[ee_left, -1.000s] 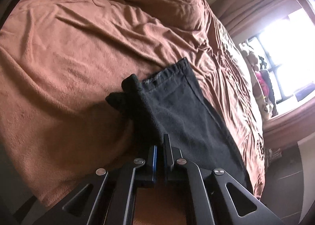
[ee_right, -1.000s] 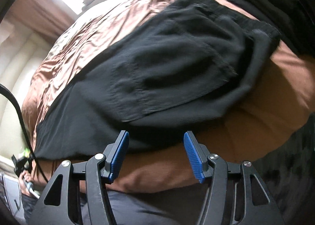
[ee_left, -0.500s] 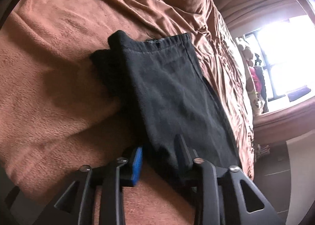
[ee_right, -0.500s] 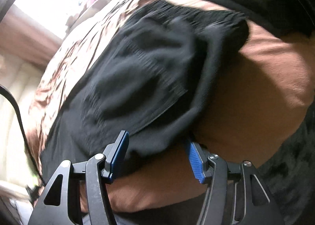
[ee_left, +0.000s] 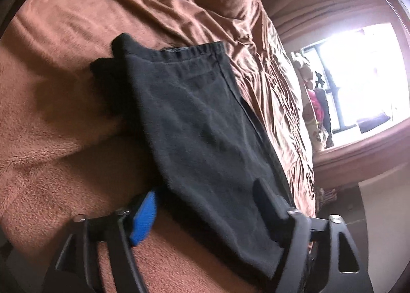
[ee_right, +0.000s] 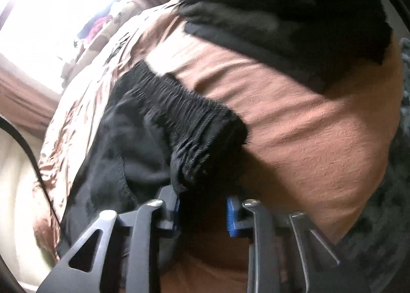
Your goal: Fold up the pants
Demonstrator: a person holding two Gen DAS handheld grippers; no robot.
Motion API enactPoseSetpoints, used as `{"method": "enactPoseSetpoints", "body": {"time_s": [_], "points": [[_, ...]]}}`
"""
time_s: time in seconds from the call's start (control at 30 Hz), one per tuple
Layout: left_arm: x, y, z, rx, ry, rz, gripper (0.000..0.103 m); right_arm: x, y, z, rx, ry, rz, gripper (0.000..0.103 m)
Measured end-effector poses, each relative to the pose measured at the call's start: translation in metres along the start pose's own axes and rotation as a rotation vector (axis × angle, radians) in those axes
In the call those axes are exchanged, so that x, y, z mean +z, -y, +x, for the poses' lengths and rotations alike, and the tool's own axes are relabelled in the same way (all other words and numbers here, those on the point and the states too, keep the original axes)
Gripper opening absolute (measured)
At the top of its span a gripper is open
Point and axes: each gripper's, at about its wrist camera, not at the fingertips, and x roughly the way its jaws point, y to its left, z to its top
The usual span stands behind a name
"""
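Observation:
Black pants (ee_left: 205, 124) lie folded lengthwise on a brown bed cover (ee_left: 64, 113). In the left wrist view the leg hems lie at the far end, and my left gripper (ee_left: 205, 206) is open, its jaws wide on either side of the near part of the legs. In the right wrist view the elastic waistband (ee_right: 194, 118) bunches up between the blue pads of my right gripper (ee_right: 202, 206), which is closing on it.
A second heap of black clothing (ee_right: 294, 16) lies on the bed beyond the waistband. A bright window (ee_left: 358, 75) with soft toys on its sill is at the far side. The bed edge and dark floor (ee_right: 384, 216) are to the right.
My left gripper has opened from shut and let go of the pant legs. My right gripper has moved in onto the waistband corner and narrowed its jaws around it.

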Motion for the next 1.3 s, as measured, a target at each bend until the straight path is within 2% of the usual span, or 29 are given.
{"method": "enactPoseSetpoints", "body": {"time_s": [0.2, 0.27, 0.4, 0.63, 0.73, 1.03, 1.3], "points": [[-0.009, 0.014, 0.003, 0.074, -0.018, 0.095, 0.085, -0.012, 0.004, -0.003, -0.042, 0.003, 0.006, 0.02], [-0.01, 0.019, 0.002, 0.095, -0.018, 0.133, 0.095, -0.013, 0.0, -0.01, -0.046, 0.008, -0.01, 0.02], [-0.012, 0.027, -0.004, 0.134, 0.004, 0.198, 0.103, -0.017, -0.01, -0.027, -0.04, 0.021, -0.036, 0.02], [-0.019, 0.04, -0.01, 0.204, -0.012, 0.314, 0.103, -0.026, -0.025, -0.041, -0.028, 0.047, -0.109, 0.021], [-0.023, 0.045, -0.017, 0.239, 0.015, 0.363, 0.103, -0.031, -0.03, -0.049, -0.027, 0.059, -0.133, 0.021], [-0.025, 0.049, -0.037, 0.233, 0.03, 0.39, 0.103, -0.036, -0.063, -0.069, 0.036, 0.081, -0.232, 0.021], [-0.02, 0.04, -0.045, 0.157, 0.019, 0.357, 0.103, -0.053, -0.119, -0.087, 0.12, 0.084, -0.374, 0.021]]}}
